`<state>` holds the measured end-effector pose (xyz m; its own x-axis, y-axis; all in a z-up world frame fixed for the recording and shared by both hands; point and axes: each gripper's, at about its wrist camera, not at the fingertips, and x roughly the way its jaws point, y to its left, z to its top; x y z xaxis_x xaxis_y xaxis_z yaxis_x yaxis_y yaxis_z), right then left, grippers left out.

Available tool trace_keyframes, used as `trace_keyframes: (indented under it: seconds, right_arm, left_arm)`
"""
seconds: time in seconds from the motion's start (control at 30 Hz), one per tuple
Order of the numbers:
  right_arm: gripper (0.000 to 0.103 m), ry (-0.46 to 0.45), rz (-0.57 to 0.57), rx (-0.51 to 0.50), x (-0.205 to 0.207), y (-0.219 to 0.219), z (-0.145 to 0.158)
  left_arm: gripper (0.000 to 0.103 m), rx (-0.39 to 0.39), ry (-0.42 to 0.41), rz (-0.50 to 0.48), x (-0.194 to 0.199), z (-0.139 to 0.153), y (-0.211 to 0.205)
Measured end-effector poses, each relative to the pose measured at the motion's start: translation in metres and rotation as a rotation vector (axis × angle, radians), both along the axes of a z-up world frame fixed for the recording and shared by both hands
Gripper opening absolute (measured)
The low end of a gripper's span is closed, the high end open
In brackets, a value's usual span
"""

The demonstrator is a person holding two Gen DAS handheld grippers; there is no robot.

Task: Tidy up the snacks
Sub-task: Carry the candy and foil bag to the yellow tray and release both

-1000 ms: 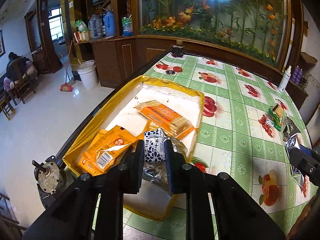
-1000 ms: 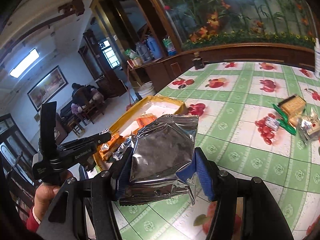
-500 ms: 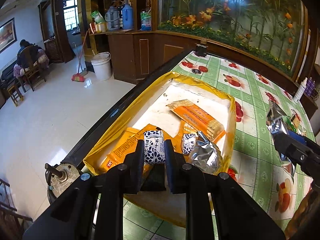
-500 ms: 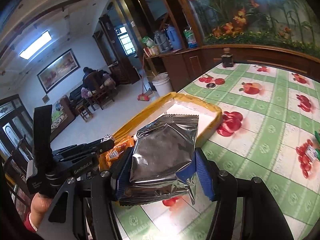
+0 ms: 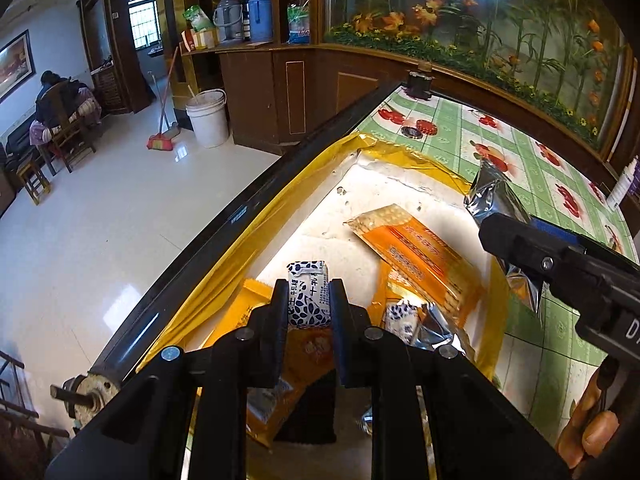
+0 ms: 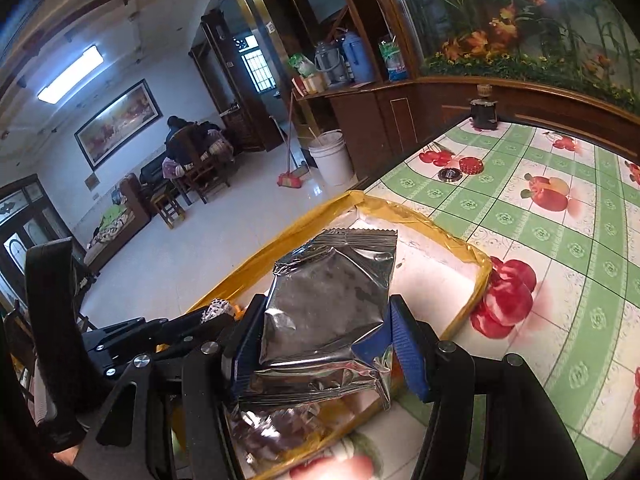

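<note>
My left gripper point(image 5: 309, 300) is shut on a small blue-and-white patterned snack pack point(image 5: 308, 294), held over the near end of the yellow-rimmed box point(image 5: 224, 280). In the box lie an orange cracker pack point(image 5: 420, 256), orange sachets point(image 5: 312, 352), another blue-and-white pack point(image 5: 402, 316) and a silver wrapper point(image 5: 438, 326). My right gripper point(image 6: 324, 338) is shut on a silver foil packet point(image 6: 328, 304), held above the box's right rim point(image 6: 472, 300). That gripper and packet point(image 5: 496, 200) show at the right of the left wrist view.
The box sits at the left edge of a table with a green checked, fruit-print cloth point(image 6: 560, 240). Two round caps point(image 6: 460, 170) and a dark jar point(image 6: 484, 112) stand at the far end. Beyond the table edge is open floor with a white bucket point(image 5: 208, 118).
My left gripper has lifted the blue-and-white pack up out of the pile. My right gripper has carried the silver packet leftward from the open table to above the box.
</note>
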<state>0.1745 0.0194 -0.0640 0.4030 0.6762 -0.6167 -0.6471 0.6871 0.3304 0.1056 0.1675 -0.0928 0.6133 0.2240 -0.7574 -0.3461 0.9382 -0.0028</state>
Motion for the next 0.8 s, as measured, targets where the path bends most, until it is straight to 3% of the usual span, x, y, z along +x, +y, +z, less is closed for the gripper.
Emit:
trace_keyframes:
  seconds: [0.57, 0.63, 0.7, 0.8]
  right_arm:
    - [0.063, 0.013, -0.014, -0.037, 0.023, 0.013, -0.013]
    - [0.063, 0.021, -0.008, -0.038, 0.024, 0.016, -0.013]
    - [0.069, 0.018, -0.01, -0.038, 0.024, 0.017, -0.012]
    - [0.071, 0.007, -0.017, -0.037, 0.018, 0.012, -0.008]
  left_arm:
    - [0.019, 0.005, 0.025, 0.026, 0.009, -0.005, 0.005]
    - [0.035, 0.006, 0.037, 0.041, 0.008, -0.005, 0.007]
    - [0.069, 0.004, 0.026, 0.056, 0.004, -0.002, 0.009]
    - [0.071, 0.018, -0.005, 0.068, -0.003, 0.005, 0.01]
